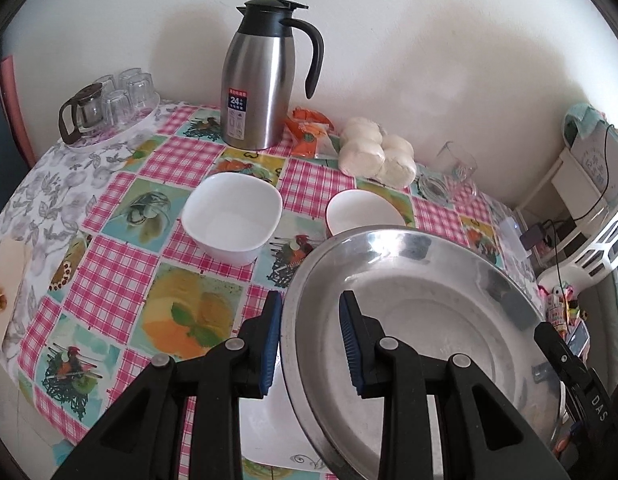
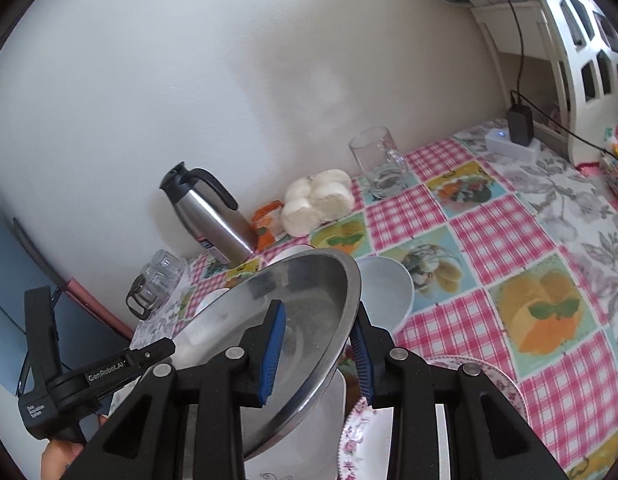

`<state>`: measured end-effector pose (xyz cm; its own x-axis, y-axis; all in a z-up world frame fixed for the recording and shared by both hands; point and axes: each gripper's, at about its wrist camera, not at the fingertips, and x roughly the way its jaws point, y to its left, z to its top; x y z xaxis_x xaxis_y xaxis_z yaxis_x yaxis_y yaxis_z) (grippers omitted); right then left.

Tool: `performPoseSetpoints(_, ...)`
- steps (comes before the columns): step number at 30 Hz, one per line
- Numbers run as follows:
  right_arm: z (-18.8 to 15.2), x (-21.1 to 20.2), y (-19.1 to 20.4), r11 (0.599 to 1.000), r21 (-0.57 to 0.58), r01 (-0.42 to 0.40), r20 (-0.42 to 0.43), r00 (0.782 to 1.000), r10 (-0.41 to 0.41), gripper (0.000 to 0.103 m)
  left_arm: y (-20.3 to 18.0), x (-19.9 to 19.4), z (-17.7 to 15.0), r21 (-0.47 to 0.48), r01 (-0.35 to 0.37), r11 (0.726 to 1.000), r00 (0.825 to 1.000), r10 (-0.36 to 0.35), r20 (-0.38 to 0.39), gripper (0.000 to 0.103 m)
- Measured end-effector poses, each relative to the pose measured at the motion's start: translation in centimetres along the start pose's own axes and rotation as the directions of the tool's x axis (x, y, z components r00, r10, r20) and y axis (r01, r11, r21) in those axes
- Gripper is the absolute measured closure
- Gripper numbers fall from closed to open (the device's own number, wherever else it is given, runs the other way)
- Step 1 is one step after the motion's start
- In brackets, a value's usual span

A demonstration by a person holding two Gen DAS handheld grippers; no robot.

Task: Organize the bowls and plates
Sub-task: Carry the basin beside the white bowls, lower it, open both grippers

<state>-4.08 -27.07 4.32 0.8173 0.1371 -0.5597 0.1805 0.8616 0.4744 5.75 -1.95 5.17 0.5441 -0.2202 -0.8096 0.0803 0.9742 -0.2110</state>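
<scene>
A large steel plate (image 1: 421, 304) is held tilted above the table between both grippers. My left gripper (image 1: 311, 344) has its blue pads on either side of the plate's left rim. My right gripper (image 2: 319, 354) straddles the opposite rim of the steel plate (image 2: 269, 336). A square white bowl (image 1: 233, 216) and a round white bowl (image 1: 363, 210) stand behind the plate. In the right wrist view a round white bowl (image 2: 389, 288) sits just beyond the plate, a floral-rimmed plate (image 2: 485, 380) lies below my right gripper, and a white dish (image 2: 329, 412) lies under the steel plate.
A steel thermos jug (image 1: 261, 80) stands at the back by the wall, with upturned glasses and a small teapot (image 1: 105, 104) on a tray to its left. Steamed buns (image 1: 377, 152), an orange packet (image 1: 309, 128) and a glass mug (image 2: 379, 164) are at the back right.
</scene>
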Motion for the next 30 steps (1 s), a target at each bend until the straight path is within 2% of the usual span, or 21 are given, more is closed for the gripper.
performPoseSetpoints(8,-1.3,2.0,0.4,0.999,-0.039,0.036,-0.071,0.997,-0.039,0.068,2.1,2.0,-1.0,-0.044,-0.012,0.999,0.997,0.009,-0.073,0.072)
performPoseSetpoints(17,-3.7,4.9,1.7,0.986,-0.141,0.084,-0.183,0.977,-0.109,0.068,4.4,3.6,-2.7,-0.1,-0.067,0.993,0.988,0.052,-0.146,0.072)
performPoseSetpoints(21,-4.3,5.5,2.2,0.981,-0.171,0.092,-0.201,0.971,-0.126,0.069,5.6,4.5,-3.4,-0.139,-0.054,0.989,0.981,0.027,-0.19,0.072)
performPoseSetpoints(30,-5.7,6.9,2.1,0.972,-0.202,0.122,-0.261,0.95,-0.173,0.069,6.0,5.9,-4.5,-0.149,-0.068,0.986,0.965,0.027,-0.26,0.072)
